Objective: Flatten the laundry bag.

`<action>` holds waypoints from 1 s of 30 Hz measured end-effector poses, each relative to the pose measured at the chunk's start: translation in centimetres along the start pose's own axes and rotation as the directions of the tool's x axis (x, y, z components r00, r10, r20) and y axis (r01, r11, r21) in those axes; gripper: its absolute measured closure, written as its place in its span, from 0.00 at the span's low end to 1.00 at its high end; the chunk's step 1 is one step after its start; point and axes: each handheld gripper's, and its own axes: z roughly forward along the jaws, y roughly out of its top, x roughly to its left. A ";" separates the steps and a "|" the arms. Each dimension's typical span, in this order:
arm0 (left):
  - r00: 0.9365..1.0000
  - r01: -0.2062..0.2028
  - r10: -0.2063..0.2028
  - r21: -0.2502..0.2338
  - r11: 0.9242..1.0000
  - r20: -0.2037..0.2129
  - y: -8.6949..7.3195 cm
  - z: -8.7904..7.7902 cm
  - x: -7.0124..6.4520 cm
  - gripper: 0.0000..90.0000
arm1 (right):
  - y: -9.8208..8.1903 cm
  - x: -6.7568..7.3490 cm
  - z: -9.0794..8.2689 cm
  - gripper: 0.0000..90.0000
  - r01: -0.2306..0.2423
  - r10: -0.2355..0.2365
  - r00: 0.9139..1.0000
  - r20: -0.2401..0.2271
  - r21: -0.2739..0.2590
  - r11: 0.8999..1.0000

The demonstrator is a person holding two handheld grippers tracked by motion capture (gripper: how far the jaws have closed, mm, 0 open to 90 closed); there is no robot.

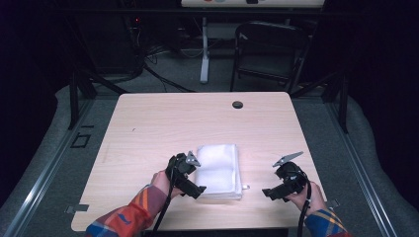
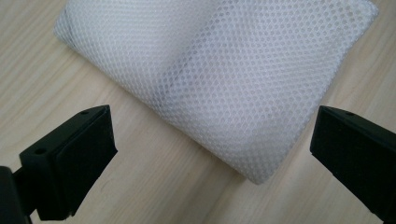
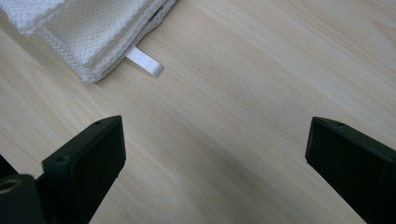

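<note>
We start at the left gripper point(image 1: 190, 178), which sits at the near left edge of the folded white mesh cloth point(image 1: 219, 170); in the left gripper view its two black jaws stand wide apart and released, with nothing between them but bare wood and the rounded fold of the cloth point(image 2: 224, 74) just ahead. The right gripper point(image 1: 281, 190) hangs over the table point(image 1: 163, 123) off to the right of the cloth, apart from it, and its jaws are likewise spread and empty. In the right gripper view we see the stacked, stitched edges of the cloth point(image 3: 88, 32) at the upper left, with a small white loop tag point(image 3: 145, 62) sticking out from them onto the wood. The cloth lies flat, near the front middle of the table, folded into a neat rectangle. We judge that the folding looks complete or nearly so, and that both tools are standing off from the bundle. If another fold is wanted, the next move calls for each gripper to close on an edge, the left on the fold before it, the right reaching in toward the tagged corner.
</note>
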 end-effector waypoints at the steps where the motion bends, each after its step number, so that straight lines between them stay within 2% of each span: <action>1: 1.000 -0.006 0.006 -0.002 1.000 0.004 0.1 0.1 -0.1 0.00 | 0.0 0.0 0.0 0.06 0.000 0.000 1.000 0.000 0.000 1.000; 6: 0.999 -0.023 0.023 0.005 1.000 0.022 0.7 0.6 -0.6 0.00 | -0.1 0.1 0.1 0.07 -0.005 0.005 1.000 0.001 -0.012 1.000; 10: 0.998 -0.031 0.029 0.028 0.999 0.061 1.0 1.2 -0.9 0.00 | -0.1 0.1 0.2 0.07 -0.008 0.007 1.000 -0.015 -0.014 1.000; 11: 0.997 -0.038 0.036 0.039 0.998 0.067 1.1 1.4 -1.0 0.00 | 0.0 0.1 0.1 0.07 0.003 -0.002 1.000 -0.013 0.005 1.000; 15: 0.994 -0.054 0.048 0.064 0.996 0.098 1.4 2.0 -1.5 0.02 | 0.0 0.0 0.2 0.08 0.005 -0.005 1.000 -0.026 0.015 1.000; 27: 0.988 -0.114 0.104 0.086 0.990 0.114 2.5 3.5 -3.1 0.09 | 0.0 0.2 0.5 0.11 0.022 -0.021 0.999 -0.024 0.040 0.999; 28: 0.988 -0.121 0.111 0.086 0.989 0.111 2.6 3.7 -3.2 0.09 | 0.0 0.3 0.6 0.11 0.014 -0.013 0.999 -0.032 0.040 0.999; 30: 0.987 -0.129 0.119 0.089 0.988 0.112 2.8 3.9 -3.5 0.10 | -0.2 0.5 0.9 0.11 -0.021 0.021 0.999 -0.025 -0.003 1.000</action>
